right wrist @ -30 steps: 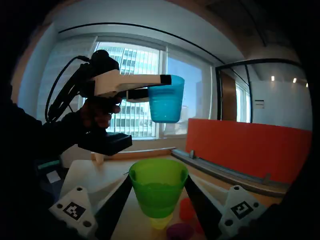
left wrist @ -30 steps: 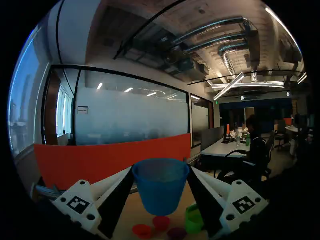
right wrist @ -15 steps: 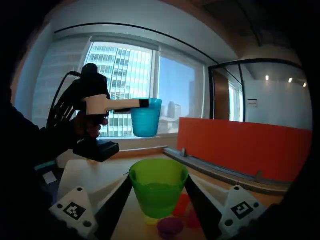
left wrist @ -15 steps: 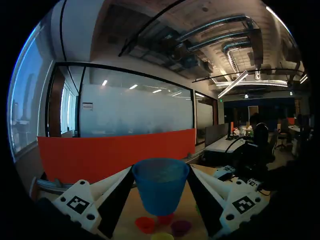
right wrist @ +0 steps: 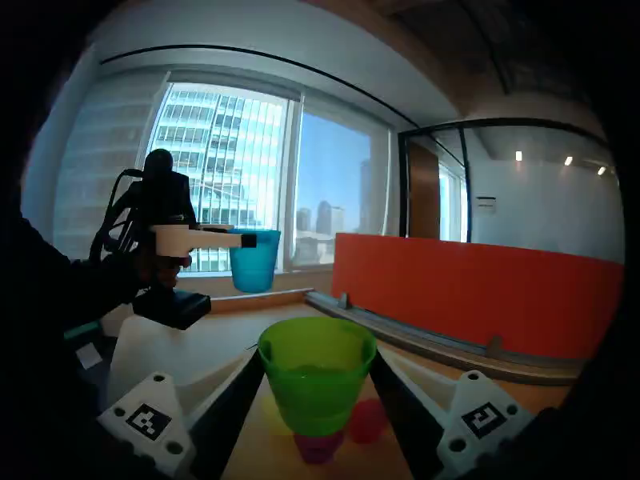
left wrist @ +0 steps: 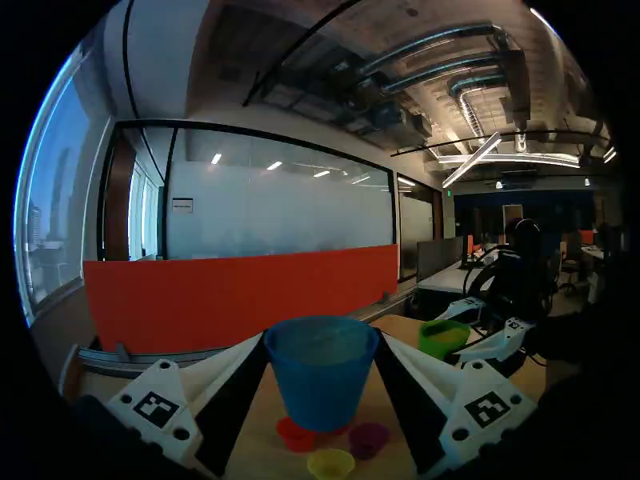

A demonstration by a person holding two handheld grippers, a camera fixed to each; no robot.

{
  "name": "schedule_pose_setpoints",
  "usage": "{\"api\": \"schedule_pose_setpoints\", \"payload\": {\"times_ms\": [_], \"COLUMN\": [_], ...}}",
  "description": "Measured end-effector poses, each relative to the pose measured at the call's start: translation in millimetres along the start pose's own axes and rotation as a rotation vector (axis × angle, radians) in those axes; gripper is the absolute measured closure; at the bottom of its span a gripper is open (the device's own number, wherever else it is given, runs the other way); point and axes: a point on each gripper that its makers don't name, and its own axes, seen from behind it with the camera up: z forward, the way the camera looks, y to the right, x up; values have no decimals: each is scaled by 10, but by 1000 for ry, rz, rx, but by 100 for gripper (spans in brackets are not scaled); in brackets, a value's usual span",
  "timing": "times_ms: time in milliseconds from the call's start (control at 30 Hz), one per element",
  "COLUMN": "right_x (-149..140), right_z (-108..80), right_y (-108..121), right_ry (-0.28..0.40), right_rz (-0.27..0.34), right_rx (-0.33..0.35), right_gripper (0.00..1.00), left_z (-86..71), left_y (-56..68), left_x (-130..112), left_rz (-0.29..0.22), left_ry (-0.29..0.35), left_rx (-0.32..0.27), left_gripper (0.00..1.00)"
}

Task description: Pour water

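All fingers (left wrist: pixel 240 392) clamp cups: left gripper (left wrist: pixel 320 342) blue cup (left wrist: pixel 322 380), right gripper (right wrist: pixel 318 352) part-full green cup (right wrist: pixel 318 392).

A cup (left wrist: pixel 322 376) sat upright between the left gripper's (left wrist: pixel 322 342) fingers, above the table (left wrist: pixel 376 410). Three small cups (left wrist: pixel 330 462) stood on the table just below it. To its right and farther off, the right gripper (left wrist: pixel 458 330) held a second cup (left wrist: pixel 442 337) upright. A partition panel (left wrist: pixel 240 296) ran along the table's far edge, with a glass wall (left wrist: pixel 272 208) behind it.
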Motion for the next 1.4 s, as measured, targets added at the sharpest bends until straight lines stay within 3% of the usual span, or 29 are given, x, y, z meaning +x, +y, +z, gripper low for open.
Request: {"api": "schedule_pose_setpoints", "payload": {"times_ms": [567, 1400], "right_x": [-41, -648], "right_z": [-186, -248], "right_y": [129, 100], "right_ry": [-14, -185], "right_rz": [43, 42], "right_rx": [-38, -4], "right_gripper": [10, 10], "left_z": [-152, -347], "left_y": [45, 87], "left_x": [-363, -1293], "left_rz": [26, 75], "left_ry": [-56, -265], "left_rx": [1, -21], "left_gripper": [11, 11]}}
